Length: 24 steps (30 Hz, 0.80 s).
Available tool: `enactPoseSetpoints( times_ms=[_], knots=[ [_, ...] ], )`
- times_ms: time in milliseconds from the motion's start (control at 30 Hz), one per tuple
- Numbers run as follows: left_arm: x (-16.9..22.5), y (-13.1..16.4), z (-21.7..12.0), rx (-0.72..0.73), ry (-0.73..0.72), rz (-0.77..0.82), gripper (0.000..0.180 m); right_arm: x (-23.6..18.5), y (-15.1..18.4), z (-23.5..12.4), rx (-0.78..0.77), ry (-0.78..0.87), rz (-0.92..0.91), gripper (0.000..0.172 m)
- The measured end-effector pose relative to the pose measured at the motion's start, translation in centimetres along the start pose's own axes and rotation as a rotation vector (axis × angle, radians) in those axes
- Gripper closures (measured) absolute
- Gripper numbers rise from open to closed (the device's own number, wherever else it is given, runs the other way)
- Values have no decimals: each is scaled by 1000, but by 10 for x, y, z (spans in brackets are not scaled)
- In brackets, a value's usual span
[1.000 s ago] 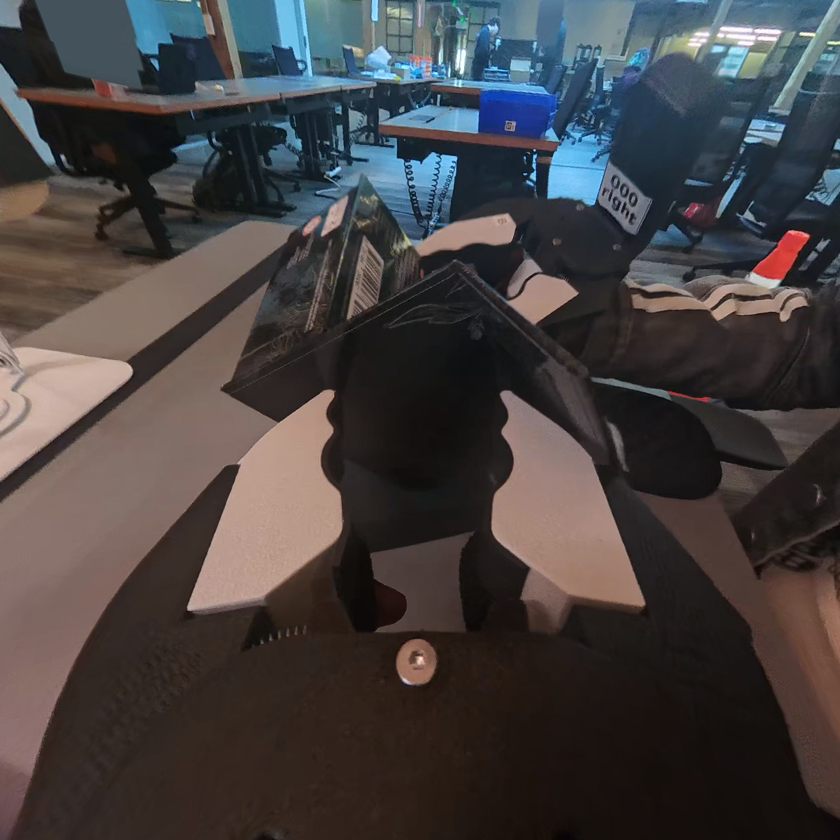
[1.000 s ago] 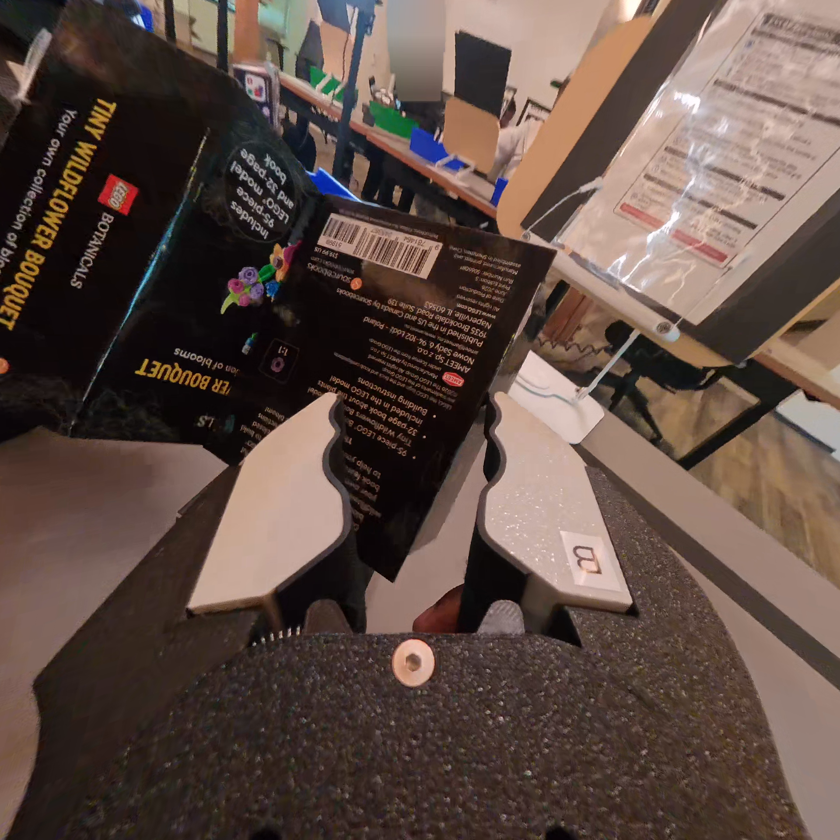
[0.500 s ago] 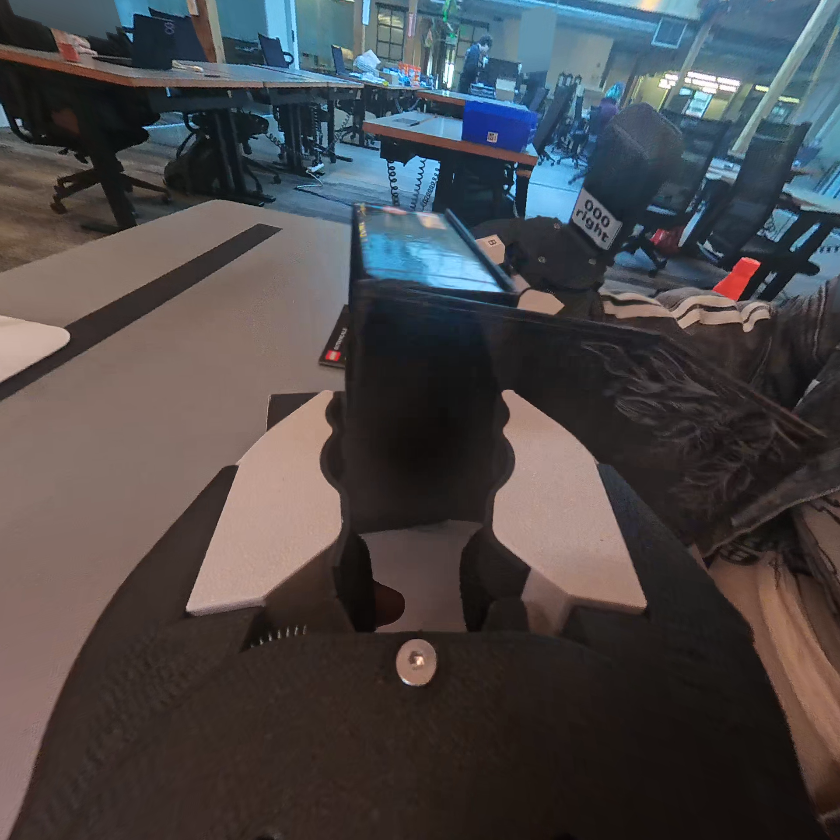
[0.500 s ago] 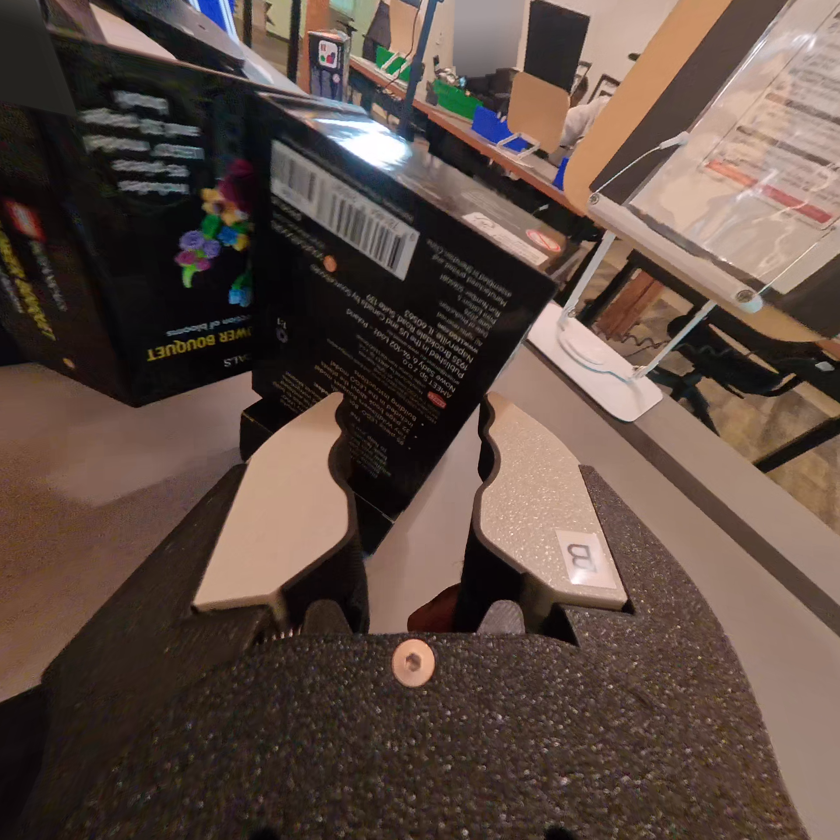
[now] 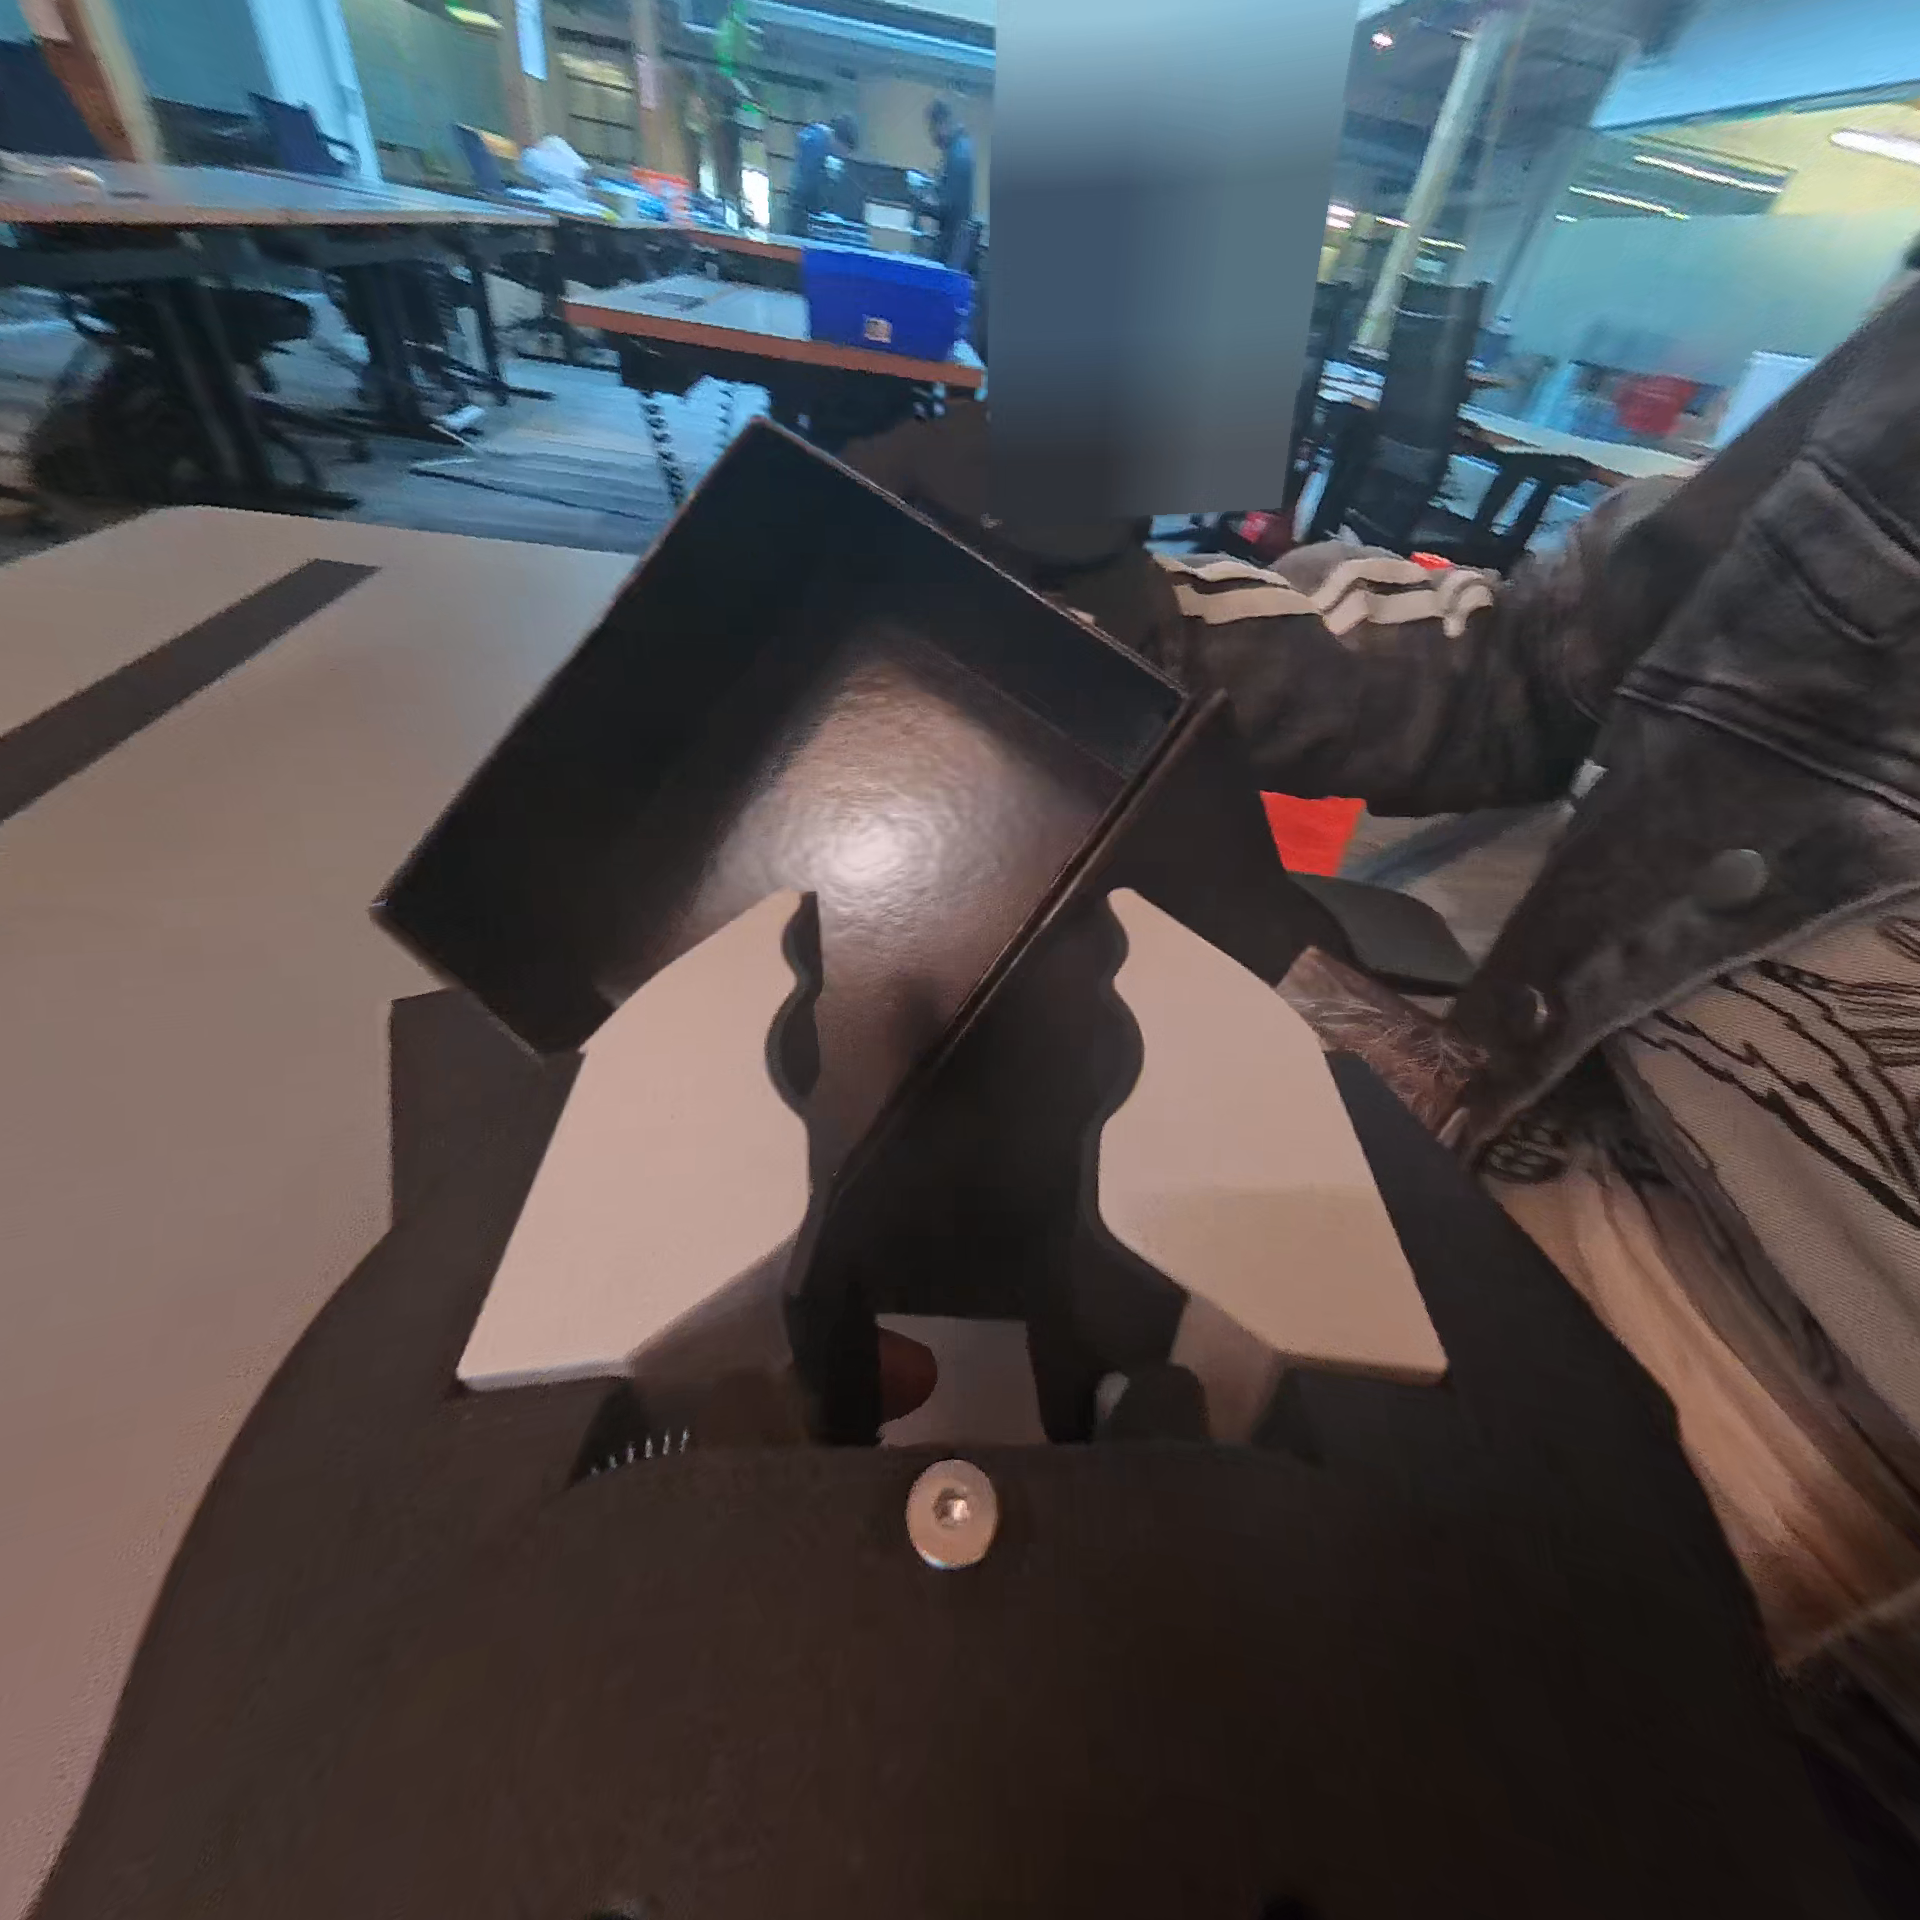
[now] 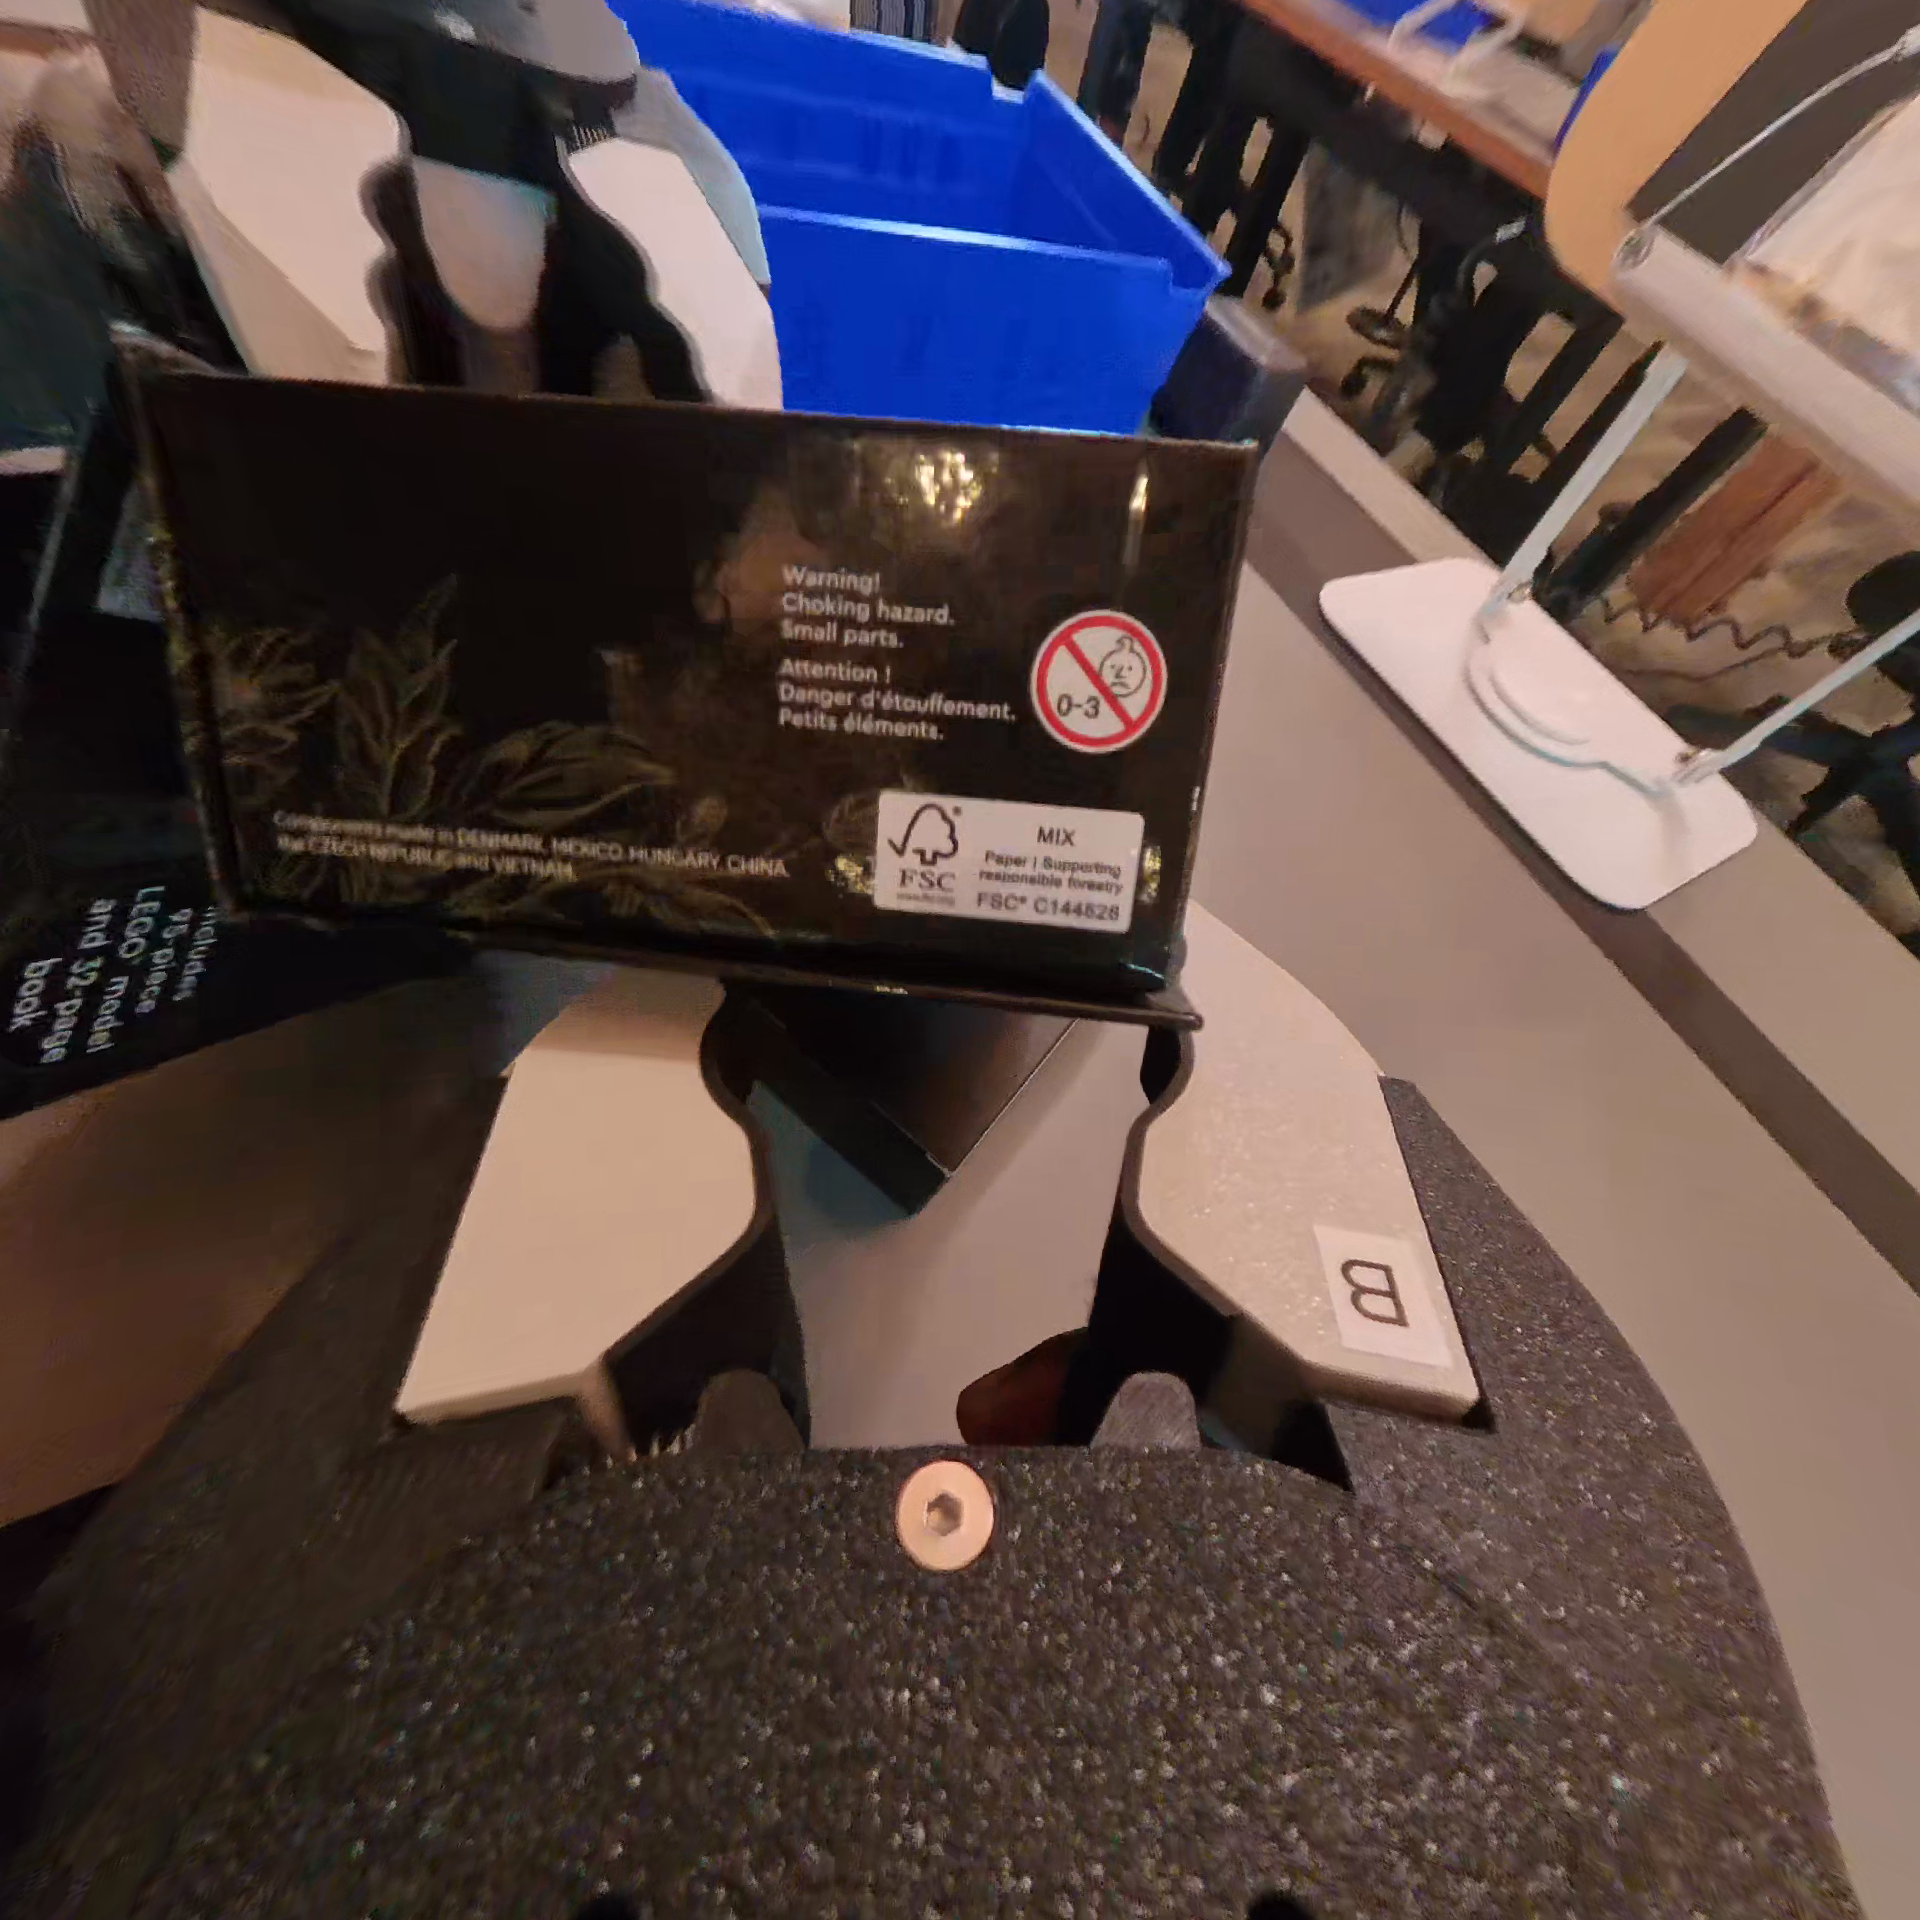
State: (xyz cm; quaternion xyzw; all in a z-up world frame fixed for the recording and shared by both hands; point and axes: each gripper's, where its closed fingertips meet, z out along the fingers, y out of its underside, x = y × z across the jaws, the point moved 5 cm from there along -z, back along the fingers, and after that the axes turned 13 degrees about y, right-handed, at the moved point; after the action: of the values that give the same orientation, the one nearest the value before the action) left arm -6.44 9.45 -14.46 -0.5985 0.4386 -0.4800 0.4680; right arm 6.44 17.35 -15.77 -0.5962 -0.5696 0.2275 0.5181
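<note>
**Left wrist view.** Your left claw (image 5: pixel 961 914) stands about half closed across one wall of the black box (image 5: pixel 831 727). One finger (image 5: pixel 675 1143) is inside the open cavity and the other is outside the wall. The box hangs tilted over the grey tabletop (image 5: pixel 208 831), its empty, glossy inside turned toward the camera. It appears to be carried by this grip alone. The wall runs slantwise between the pads, so the hold looks slight. The likely risk is the box pivoting on that thin card, or the wall creasing if you squeeze harder. A striped sleeve (image 5: pixel 1403 675) reaches in behind.

**Right wrist view.** Your right claw (image 6: pixel 945 1039) is spread wide and grips nothing. Its fingertips sit just under the bottom edge of the box (image 6: pixel 623 675), whose printed side fills the view. The left claw (image 6: pixel 499 239) shows over the top rim. A blue bin (image 6: pixel 987 260) stands close behind, and a white stand base (image 6: pixel 1538 727) lies to the right on the tabletop (image 6: pixel 1351 935). Lifting the open fingers could knock the box out of the left grip.
</note>
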Motion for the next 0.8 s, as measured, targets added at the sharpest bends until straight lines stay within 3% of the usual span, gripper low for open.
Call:
enactPoseSetpoints(
  times_ms=[200,367,500,533,700,800],
  knots=[
    [6,4,6,-37,103,-3,162,-1,10,7,-98,21,52,102],
    [8,14,8,-221,110,53,150,1,10,10,-61,-40,178,111],
    [8,25,14,-463,117,100,164,6,13,8,-43,-37,224,127],
    [5,25,16,-475,115,112,180,3,13,8,-37,-52,226,122],
    [-6,27,24,-530,54,139,180,-7,25,10,-109,-112,238,122],
    [-7,19,20,-436,4,107,179,-6,29,3,-111,-124,299,125]
  ],
)
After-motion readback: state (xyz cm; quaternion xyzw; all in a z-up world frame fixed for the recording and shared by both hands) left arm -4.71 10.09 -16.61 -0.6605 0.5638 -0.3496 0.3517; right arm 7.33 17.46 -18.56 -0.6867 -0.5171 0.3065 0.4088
